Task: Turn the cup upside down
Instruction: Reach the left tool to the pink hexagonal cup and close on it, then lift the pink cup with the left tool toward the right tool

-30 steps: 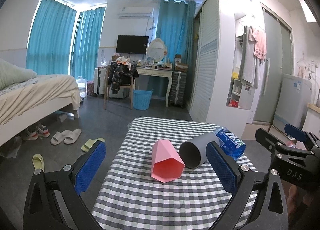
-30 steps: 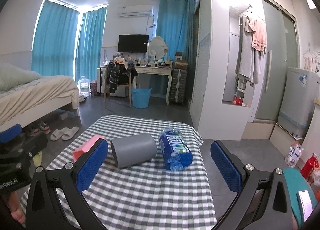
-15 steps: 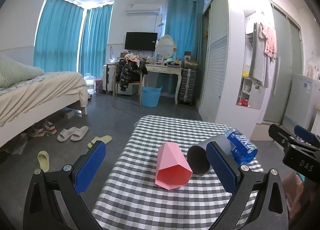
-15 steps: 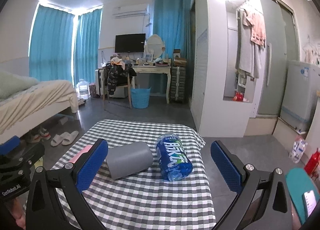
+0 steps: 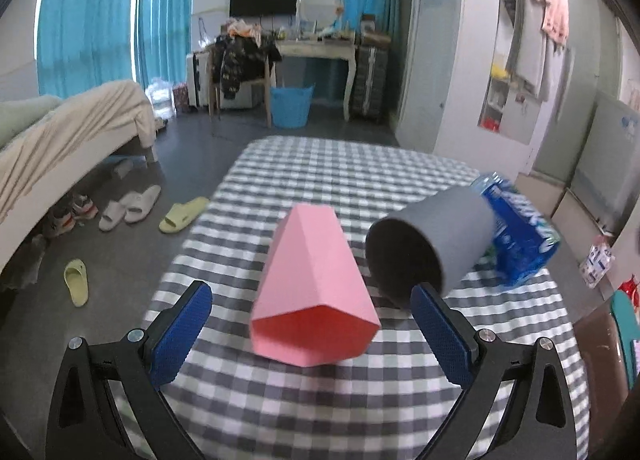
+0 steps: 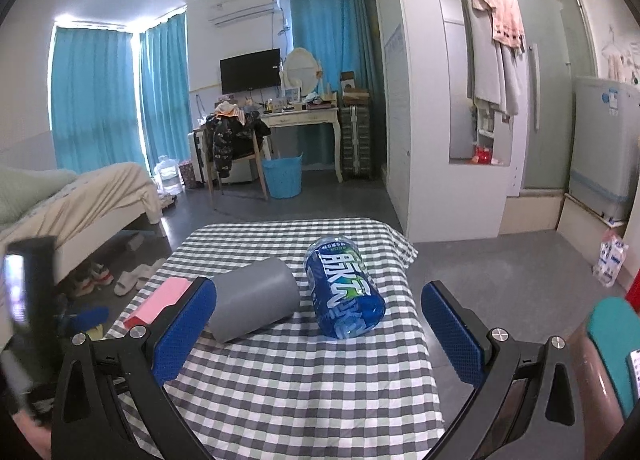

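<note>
A pink faceted cup (image 5: 314, 288) lies on its side on the checked table (image 5: 320, 400), its open mouth towards me. A grey round cup (image 5: 432, 244) lies on its side just right of it, mouth also towards me. My left gripper (image 5: 312, 334) is open, its blue pads either side of the pink cup's mouth, just short of it. In the right wrist view the grey cup (image 6: 254, 300) lies left of centre and the pink cup (image 6: 160, 300) is partly hidden behind the left finger. My right gripper (image 6: 320, 336) is open and empty above the table.
A blue-labelled water bottle (image 6: 342, 292) lies on its side right of the grey cup; it also shows in the left wrist view (image 5: 516, 232). A bed (image 5: 60, 140) stands at the left, with slippers (image 5: 132, 206) on the floor. A white wardrobe (image 6: 420, 120) stands at the right.
My left gripper has moved forward and down towards the pink cup, which now looms larger between its pads. My right gripper has shifted slightly. The cups and the bottle have not moved.
</note>
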